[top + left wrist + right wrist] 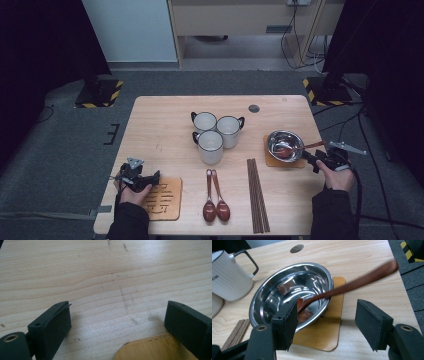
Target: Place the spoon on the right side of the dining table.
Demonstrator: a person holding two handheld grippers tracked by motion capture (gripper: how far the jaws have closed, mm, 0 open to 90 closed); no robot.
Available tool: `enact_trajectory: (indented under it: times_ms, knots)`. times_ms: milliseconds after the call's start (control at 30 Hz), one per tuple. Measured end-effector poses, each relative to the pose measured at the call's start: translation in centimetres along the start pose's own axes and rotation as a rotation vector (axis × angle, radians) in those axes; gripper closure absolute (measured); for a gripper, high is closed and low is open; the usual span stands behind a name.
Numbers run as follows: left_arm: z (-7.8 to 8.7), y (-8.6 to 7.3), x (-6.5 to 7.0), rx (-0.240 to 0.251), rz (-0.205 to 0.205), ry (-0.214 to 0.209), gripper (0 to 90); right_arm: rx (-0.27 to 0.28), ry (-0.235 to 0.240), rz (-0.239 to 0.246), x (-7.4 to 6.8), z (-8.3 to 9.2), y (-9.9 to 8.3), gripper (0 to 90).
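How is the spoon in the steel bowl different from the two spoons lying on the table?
The spoon in the steel bowl leans with its head inside the bowl and its handle rising over the rim toward the right; the two spoons on the table lie flat side by side, heads toward the person. The first stands alone, the others as a pair. All three are dark reddish-brown.

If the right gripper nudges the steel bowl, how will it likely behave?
The steel bowl looks thin and polished, so probably light and slippery. Its wooden mat may shift with it. The spoon leaning over the rim would likely swing or rattle.
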State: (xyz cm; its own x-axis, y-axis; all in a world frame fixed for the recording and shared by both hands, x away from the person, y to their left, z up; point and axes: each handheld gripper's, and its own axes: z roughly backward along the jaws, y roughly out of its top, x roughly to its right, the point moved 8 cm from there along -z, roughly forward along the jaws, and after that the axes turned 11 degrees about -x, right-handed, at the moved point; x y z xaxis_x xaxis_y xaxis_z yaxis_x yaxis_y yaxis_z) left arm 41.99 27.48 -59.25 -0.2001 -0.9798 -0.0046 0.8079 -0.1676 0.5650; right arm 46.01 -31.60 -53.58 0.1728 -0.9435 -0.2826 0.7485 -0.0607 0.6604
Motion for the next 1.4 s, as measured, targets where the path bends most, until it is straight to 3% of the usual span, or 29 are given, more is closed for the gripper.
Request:
enact_trajectory:
  times_ms: [167, 367, 533, 833, 1133, 1400]
  knots:
    - [0.0, 0.0, 0.0, 0.0, 0.0, 0.0, 5.9, 0.002, 0.012, 0.009, -0.2, 0.1, -0.3, 35.4]
    - [0.0, 0.0, 0.0, 0.0, 0.0, 0.0, 5.9, 0.056, 0.036, 0.039, -1.1, 0.6, 1.0, 36.3]
    - [0.0, 0.0, 0.0, 0.0, 0.0, 0.0, 5.9, 0.07, 0.045, 0.061, -1.8, 0.5, 2.0, 38.1]
    - [0.0, 0.0, 0.0, 0.0, 0.0, -0.001, 5.9, 0.081, 0.018, 0.095, -1.9, 0.1, 3.7, 38.0]
    - [0.0, 0.0, 0.0, 0.0, 0.0, -0.001, 5.9, 0.058, 0.003, 0.117, -1.9, -1.4, 4.7, 38.0]
    - [0.0, 0.0, 0.0, 0.0, 0.0, -0.001, 5.9, 0.005, -0.022, 0.126, -1.6, -2.6, 4.6, 37.4]
